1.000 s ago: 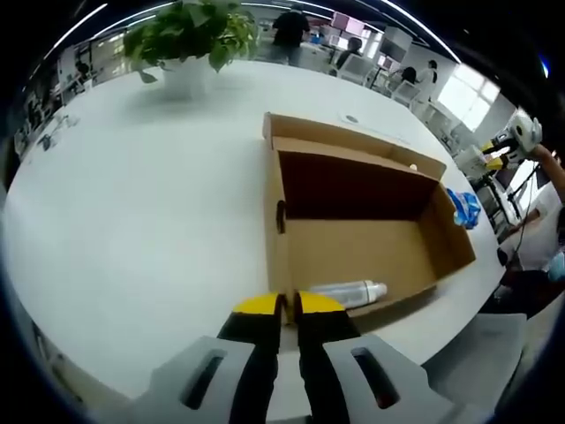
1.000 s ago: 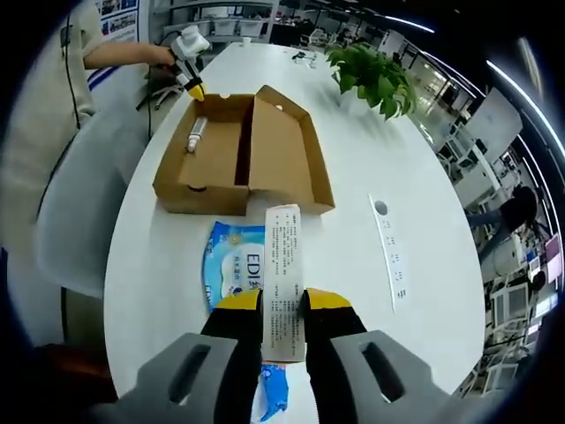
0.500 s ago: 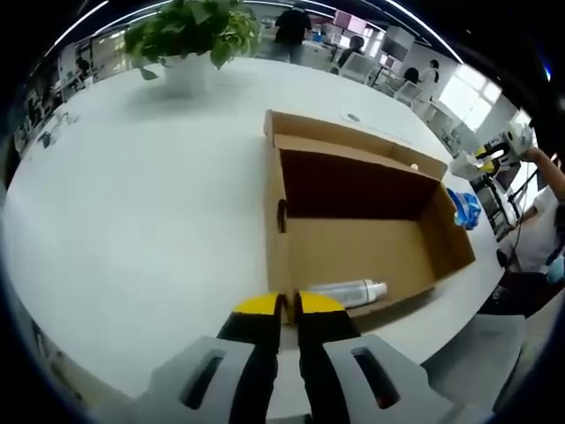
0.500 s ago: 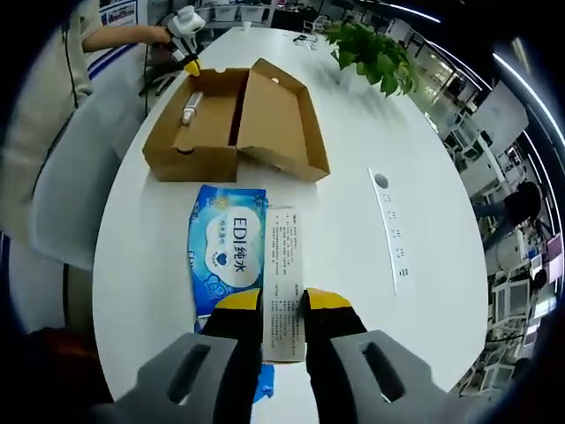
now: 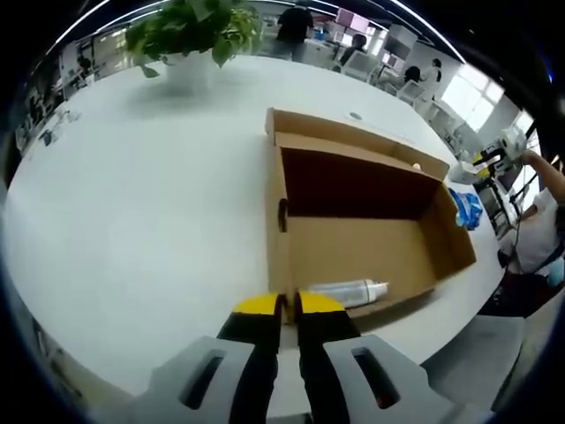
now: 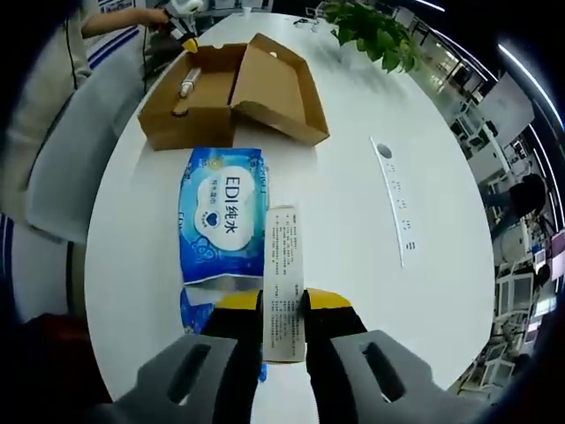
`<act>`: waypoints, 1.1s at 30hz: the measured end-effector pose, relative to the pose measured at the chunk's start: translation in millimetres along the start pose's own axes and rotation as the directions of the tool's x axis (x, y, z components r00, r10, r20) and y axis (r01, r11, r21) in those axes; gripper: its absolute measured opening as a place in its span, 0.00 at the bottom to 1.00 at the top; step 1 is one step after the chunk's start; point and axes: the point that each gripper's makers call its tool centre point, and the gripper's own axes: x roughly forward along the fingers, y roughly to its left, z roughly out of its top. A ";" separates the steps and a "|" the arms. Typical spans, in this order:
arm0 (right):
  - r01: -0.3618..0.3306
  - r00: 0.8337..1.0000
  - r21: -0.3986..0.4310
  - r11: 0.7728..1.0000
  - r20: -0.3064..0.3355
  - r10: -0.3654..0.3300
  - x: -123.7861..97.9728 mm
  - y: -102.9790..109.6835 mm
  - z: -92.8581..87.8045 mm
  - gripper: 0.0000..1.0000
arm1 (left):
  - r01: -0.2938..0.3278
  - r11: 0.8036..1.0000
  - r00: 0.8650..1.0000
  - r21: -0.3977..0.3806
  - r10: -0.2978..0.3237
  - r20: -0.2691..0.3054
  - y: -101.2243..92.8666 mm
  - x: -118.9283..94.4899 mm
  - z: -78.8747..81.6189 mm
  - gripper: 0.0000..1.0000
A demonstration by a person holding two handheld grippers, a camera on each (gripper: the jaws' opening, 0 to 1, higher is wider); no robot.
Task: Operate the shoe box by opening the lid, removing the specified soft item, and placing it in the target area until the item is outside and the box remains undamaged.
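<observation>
Right tongs (image 6: 282, 305) are clamped on a white printed strip (image 6: 283, 265), apparently the flap of the blue wipes pack (image 6: 221, 216), which lies flat on the white desk (image 6: 353, 230) outside the shoe box (image 6: 225, 93). That box sits open beyond the pack, lid folded back, with a white bottle (image 6: 187, 82) lying inside. Left tongs (image 5: 288, 305) are closed on nothing, their yellow tips just at the box's near wall beside the bottle. A potted plant (image 5: 190, 40) stands at the desk's far end.
</observation>
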 end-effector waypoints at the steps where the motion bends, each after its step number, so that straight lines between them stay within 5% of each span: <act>1: -0.002 1.000 0.000 1.000 -0.004 0.002 1.2 -0.5 -3.1 0.15 | -0.001 1.000 1.000 0.000 0.001 -0.001 0.0 0.0 -0.1 0.03; 33: -0.054 0.987 -0.037 0.998 -0.153 0.048 30.0 -0.5 -79.5 0.15 | -0.006 1.000 0.999 0.009 0.006 -0.053 -0.5 2.0 -1.2 0.04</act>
